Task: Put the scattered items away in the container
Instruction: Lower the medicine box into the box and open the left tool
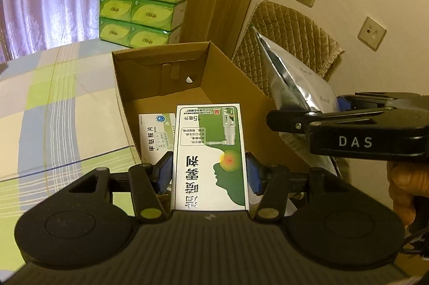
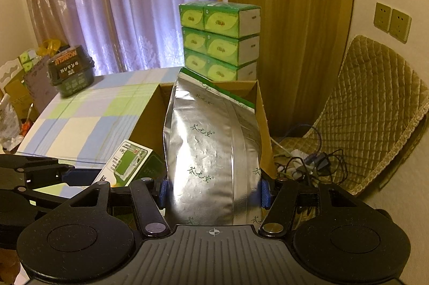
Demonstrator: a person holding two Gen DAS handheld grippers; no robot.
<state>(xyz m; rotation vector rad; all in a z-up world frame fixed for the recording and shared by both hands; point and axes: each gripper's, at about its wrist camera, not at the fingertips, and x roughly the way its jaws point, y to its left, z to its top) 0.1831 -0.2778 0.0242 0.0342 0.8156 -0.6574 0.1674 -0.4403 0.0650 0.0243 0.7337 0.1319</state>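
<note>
**Two loads, one box mouth**

Left wrist: the left gripper (image 1: 209, 175) pinches a green-white carton (image 1: 209, 159) over the cardboard box's (image 1: 228, 86) near end; the carton could snag the near wall.

Right wrist: the right gripper (image 2: 213, 189) clamps a foil pouch (image 2: 209, 151) at the box's right side; the two loads may collide.

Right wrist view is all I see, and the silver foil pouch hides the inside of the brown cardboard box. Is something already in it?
Observer: Yes. A flat white carton with a blue logo lies on the floor of the brown cardboard box, near its left wall.
Operator: Is the remaining floor free?
Observer: Its far half shows bare cardboard.
Operator: Do the left tongs grip their carton?
Observer: Yes, the left tongs are shut on the long edges of the green-and-white carton.
</note>
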